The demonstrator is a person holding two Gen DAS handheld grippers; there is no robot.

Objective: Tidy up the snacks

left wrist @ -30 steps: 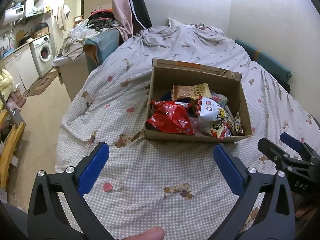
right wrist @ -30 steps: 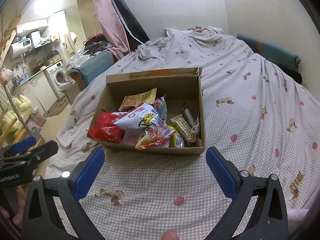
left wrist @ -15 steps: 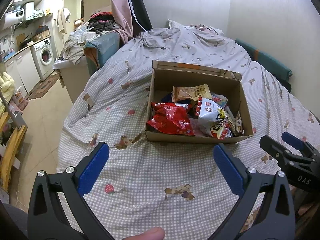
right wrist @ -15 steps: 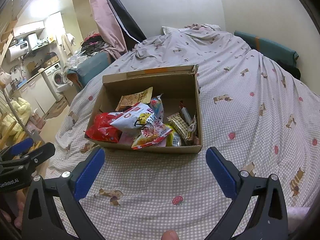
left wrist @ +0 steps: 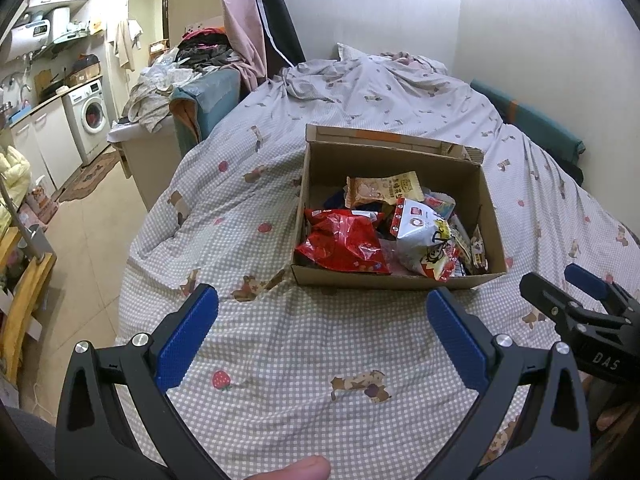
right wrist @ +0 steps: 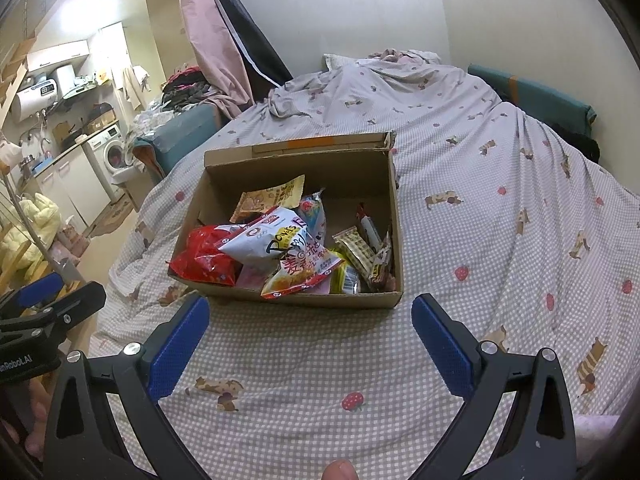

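Observation:
An open cardboard box (left wrist: 490, 200) sits on the bed, also in the right wrist view (right wrist: 394, 216). It holds several snack packs: a red bag (left wrist: 340, 240) (right wrist: 204, 254), a white chips bag (left wrist: 424, 240) (right wrist: 272, 240), a tan packet (left wrist: 380, 190) (right wrist: 268, 200) and small bars (right wrist: 360, 250). My left gripper (left wrist: 322, 314) is open and empty, above the bedsheet in front of the box. My right gripper (right wrist: 310, 322) is open and empty, also just in front of the box. Each gripper shows at the edge of the other's view.
The bed has a checked sheet (left wrist: 300, 360) with bear and strawberry prints. A rumpled blanket (left wrist: 372, 76) lies at the far end. The bed edge drops to the floor (left wrist: 92, 240) on the left. A washing machine (left wrist: 90, 116) and a clothes pile (left wrist: 200, 56) stand beyond.
Both grippers have drawn slightly toward the box and risen a little; the box looks a bit lower in view. Nothing was grasped or released.

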